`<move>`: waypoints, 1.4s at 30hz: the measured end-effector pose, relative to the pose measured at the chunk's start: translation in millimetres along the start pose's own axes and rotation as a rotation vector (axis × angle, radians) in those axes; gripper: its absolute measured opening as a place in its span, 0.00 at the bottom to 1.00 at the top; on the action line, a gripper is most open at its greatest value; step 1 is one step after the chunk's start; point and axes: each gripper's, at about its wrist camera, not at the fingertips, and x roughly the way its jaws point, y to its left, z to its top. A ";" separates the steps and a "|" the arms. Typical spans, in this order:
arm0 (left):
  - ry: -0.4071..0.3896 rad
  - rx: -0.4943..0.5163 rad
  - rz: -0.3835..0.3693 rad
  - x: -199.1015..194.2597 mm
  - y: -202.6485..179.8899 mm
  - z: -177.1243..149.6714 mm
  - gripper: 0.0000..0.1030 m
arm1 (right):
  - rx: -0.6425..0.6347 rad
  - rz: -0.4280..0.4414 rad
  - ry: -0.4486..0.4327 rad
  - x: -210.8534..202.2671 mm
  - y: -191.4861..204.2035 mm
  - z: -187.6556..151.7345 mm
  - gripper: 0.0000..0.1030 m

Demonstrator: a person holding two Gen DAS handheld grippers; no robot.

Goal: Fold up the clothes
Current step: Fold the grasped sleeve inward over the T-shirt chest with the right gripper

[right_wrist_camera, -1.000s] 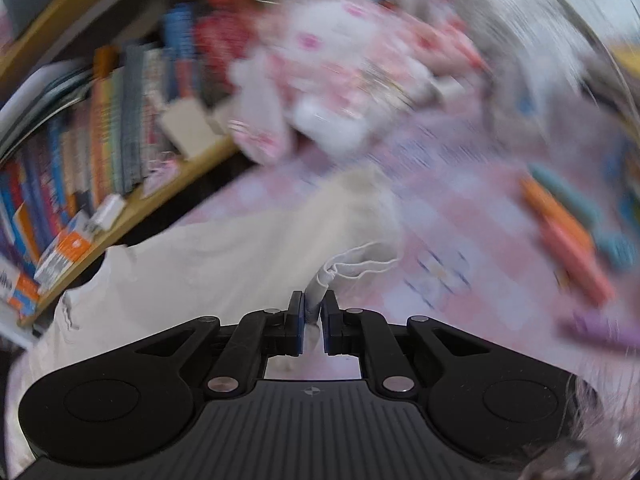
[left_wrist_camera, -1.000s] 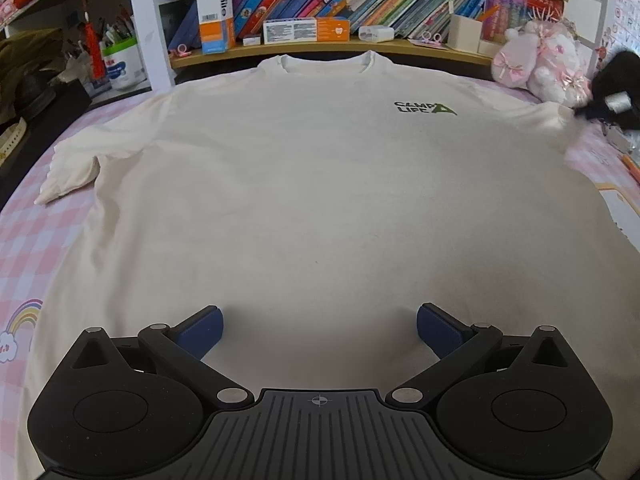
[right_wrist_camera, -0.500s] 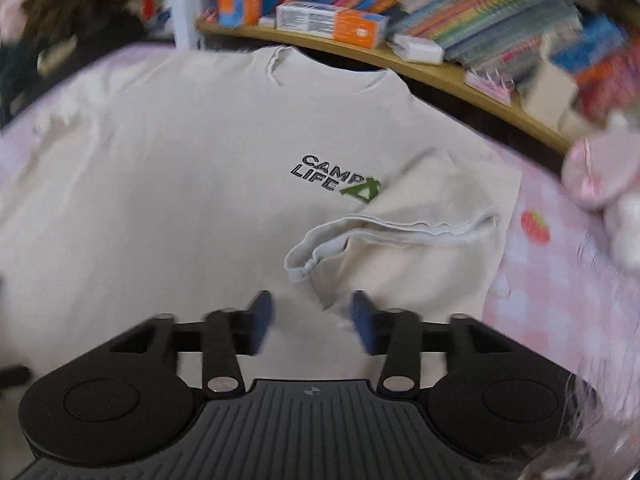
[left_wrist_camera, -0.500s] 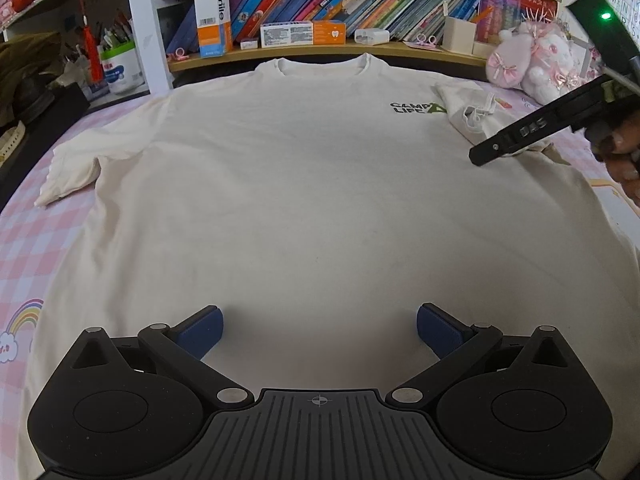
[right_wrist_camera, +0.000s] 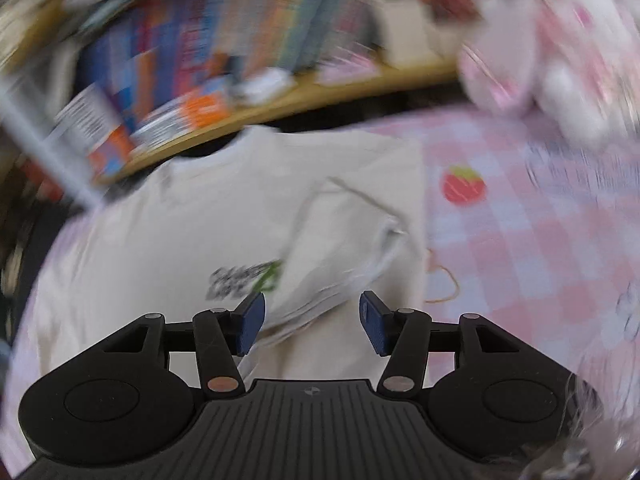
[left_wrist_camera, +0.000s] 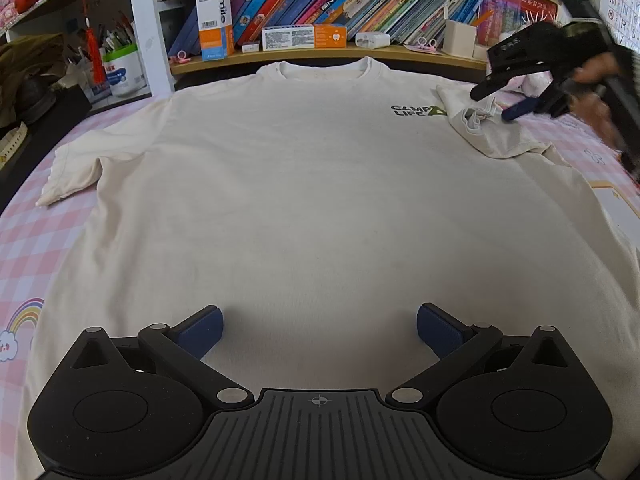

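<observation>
left gripper (left_wrist_camera: 318, 326): jaws wide apart, holding nothing; blue textured pads, black ribbed body, low over the shirt's hem end.
right gripper (right_wrist_camera: 312, 326): jaws apart, empty; blue pads just above the folded sleeve. Its view is motion-blurred. In the left view it sits at far right (left_wrist_camera: 506, 102), held by a hand (left_wrist_camera: 600, 92).
shirt (left_wrist_camera: 312, 184): cream knit tee, flat and face up on the bed, ribbed round collar toward the shelf. Chest print reads "CAMP LIFE" (left_wrist_camera: 418, 111), black letters with a green triangle.
right sleeve (left_wrist_camera: 490, 128): folded in over the chest, cuff rumpled, just beside the print.
left sleeve (left_wrist_camera: 70, 176): spread out flat, not folded.
sheet (left_wrist_camera: 28, 248): pink-and-white check; rainbow print near the left corner, strawberry print (right_wrist_camera: 464, 184) beside the shirt's shoulder.
shelf (left_wrist_camera: 320, 54): wood board behind the collar, row of slanted books.
box (left_wrist_camera: 214, 20): upright, white and orange, reads "usmile".
flat box (left_wrist_camera: 304, 37): white and orange, text too small to read.
plush (right_wrist_camera: 532, 60): pink-white, blurred.
</observation>
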 end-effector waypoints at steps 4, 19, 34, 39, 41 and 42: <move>0.004 0.002 -0.001 -0.8 0.4 -0.8 1.00 | 0.078 0.066 -0.022 18.6 0.1 10.5 0.53; 0.025 0.012 -0.012 1.2 1.3 3.1 1.00 | -0.190 0.298 0.044 -15.1 29.1 -54.4 0.51; 0.035 0.007 -0.010 3.3 -1.2 6.2 1.00 | -0.266 0.044 -0.055 -80.5 23.3 -134.9 0.59; 0.063 0.001 -0.008 5.1 -1.2 10.5 1.00 | -0.247 -0.078 -0.058 -96.5 13.6 -160.5 0.77; 0.072 -0.002 -0.005 5.7 -1.5 11.7 1.00 | -0.251 -0.099 -0.058 -99.0 13.8 -166.6 0.81; 0.076 -0.002 -0.004 5.9 -1.5 12.4 1.00 | -0.252 -0.106 -0.059 -100.0 14.2 -168.9 0.82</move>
